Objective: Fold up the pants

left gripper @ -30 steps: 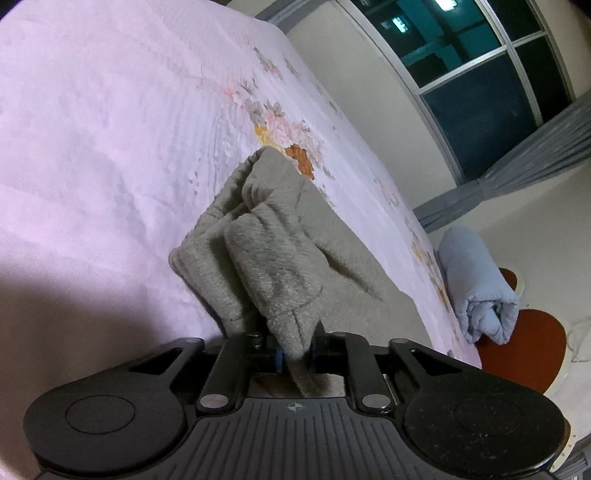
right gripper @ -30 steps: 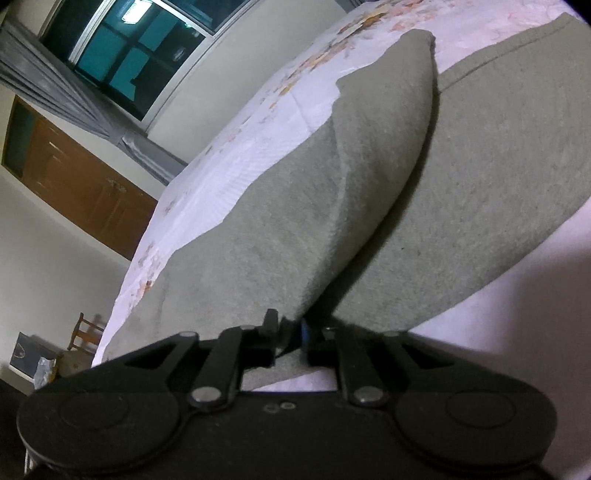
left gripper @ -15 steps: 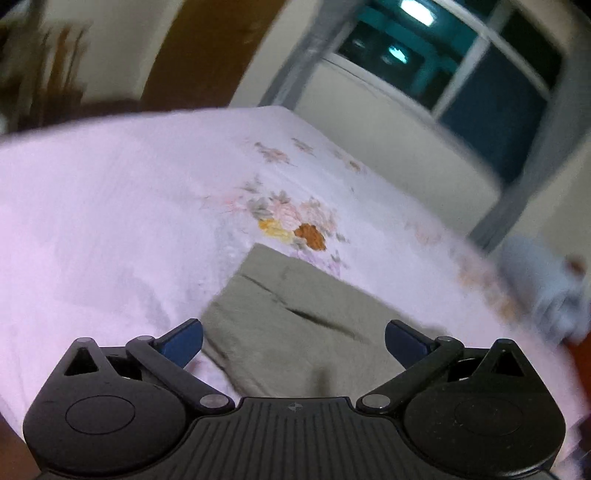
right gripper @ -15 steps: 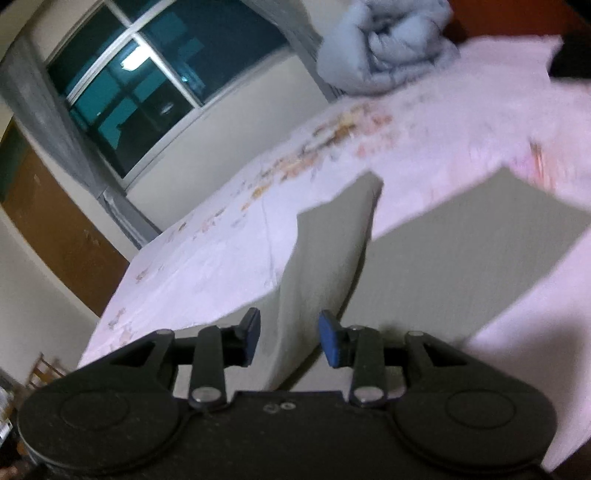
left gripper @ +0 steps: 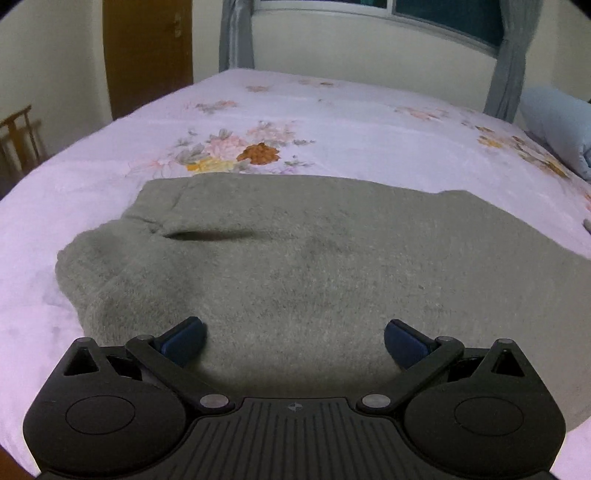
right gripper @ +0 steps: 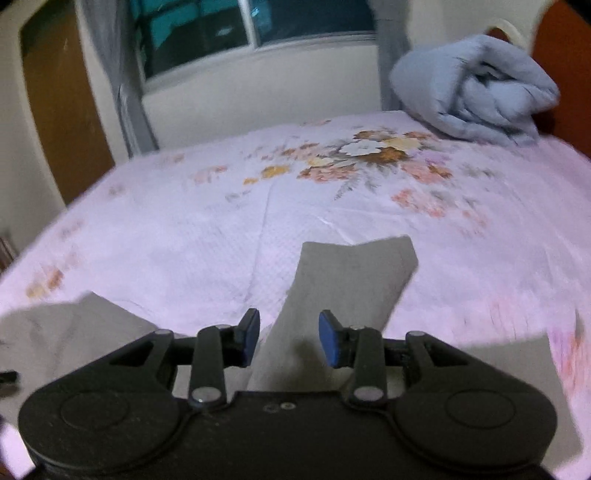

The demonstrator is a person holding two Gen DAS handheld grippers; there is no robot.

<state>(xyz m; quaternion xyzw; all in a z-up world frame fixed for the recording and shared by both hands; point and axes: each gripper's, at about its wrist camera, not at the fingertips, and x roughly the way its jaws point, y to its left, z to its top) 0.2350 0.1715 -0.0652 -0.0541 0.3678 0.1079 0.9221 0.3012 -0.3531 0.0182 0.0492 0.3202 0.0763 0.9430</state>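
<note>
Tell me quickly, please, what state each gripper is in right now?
Left gripper: open, above the pants.
Right gripper: open, holding nothing.

The pants (left gripper: 303,266) are a plain grey-olive fleece with no print. Beneath them the bedsheet (left gripper: 351,122) is pale lilac-pink with floral sprays in orange, yellow, peach and grey-green. Both the left gripper (left gripper: 293,341) and the right gripper (right gripper: 288,338) are black with blue pads. The rolled blanket (right gripper: 476,88) is light blue, the curtains (left gripper: 236,35) grey, the door (left gripper: 147,55) brown.
</note>
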